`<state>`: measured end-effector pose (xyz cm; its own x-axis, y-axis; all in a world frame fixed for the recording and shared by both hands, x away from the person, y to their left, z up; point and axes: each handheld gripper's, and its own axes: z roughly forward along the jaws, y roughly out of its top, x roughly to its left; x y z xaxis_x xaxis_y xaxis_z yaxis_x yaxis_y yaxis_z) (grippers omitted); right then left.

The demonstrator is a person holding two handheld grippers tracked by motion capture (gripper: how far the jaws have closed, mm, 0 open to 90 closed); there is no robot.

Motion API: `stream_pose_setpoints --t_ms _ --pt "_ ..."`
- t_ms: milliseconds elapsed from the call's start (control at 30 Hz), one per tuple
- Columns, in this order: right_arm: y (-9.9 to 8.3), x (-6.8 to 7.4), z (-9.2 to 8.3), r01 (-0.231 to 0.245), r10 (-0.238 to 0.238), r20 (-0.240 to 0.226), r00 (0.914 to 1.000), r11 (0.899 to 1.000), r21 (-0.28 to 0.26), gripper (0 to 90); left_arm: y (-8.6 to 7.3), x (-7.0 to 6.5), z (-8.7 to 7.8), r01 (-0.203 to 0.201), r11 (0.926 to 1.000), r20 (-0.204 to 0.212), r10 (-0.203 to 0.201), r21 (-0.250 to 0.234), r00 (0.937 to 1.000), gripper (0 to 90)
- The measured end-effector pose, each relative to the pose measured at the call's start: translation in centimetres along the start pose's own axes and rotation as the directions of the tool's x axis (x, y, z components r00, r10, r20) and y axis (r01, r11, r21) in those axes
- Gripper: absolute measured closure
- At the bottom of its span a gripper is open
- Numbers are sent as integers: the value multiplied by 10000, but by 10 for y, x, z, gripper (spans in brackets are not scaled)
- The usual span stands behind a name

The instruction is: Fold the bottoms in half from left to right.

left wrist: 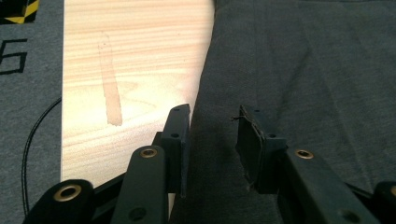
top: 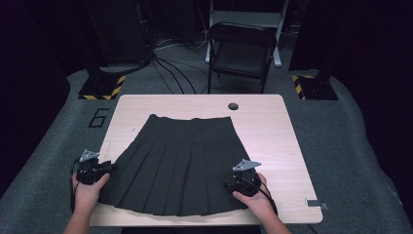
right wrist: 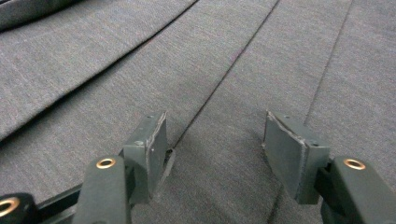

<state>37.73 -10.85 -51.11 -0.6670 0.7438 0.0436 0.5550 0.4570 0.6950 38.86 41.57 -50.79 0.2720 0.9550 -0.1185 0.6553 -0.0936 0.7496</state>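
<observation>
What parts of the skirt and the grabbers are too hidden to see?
- High view: left gripper jaws too small and dark against the skirt.
- High view: right gripper jaw tips lost against dark cloth.
- Left gripper view: skirt cut off by the frame edges.
- The table under the skirt is covered.

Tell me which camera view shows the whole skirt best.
The high view: the dark pleated skirt lies there spread flat, waistband to hem. The left gripper view gives its side edge beside bare table; the right gripper view gives close-up pleats.
</observation>
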Motion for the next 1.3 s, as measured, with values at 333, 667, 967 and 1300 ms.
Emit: stream_pose_setpoints --t_ms 333,667,967,1300 --pt "-1 0 1 -13 13 11 10000 10000 -9 387 -2 1 8 44 9996 146 -48 279 9999 513" --pt "-1 0 2 6 -6 16 10000 10000 -48 384 -3 1 15 128 9997 423 -137 198 9990 510" --pt "-1 0 1 7 -7 18 10000 10000 -34 383 -3 0 17 165 9996 467 -176 222 9988 557" --pt "-1 0 2 -61 61 -13 10000 10000 -53 382 -4 -5 19 -202 9996 253 197 208 9995 658"
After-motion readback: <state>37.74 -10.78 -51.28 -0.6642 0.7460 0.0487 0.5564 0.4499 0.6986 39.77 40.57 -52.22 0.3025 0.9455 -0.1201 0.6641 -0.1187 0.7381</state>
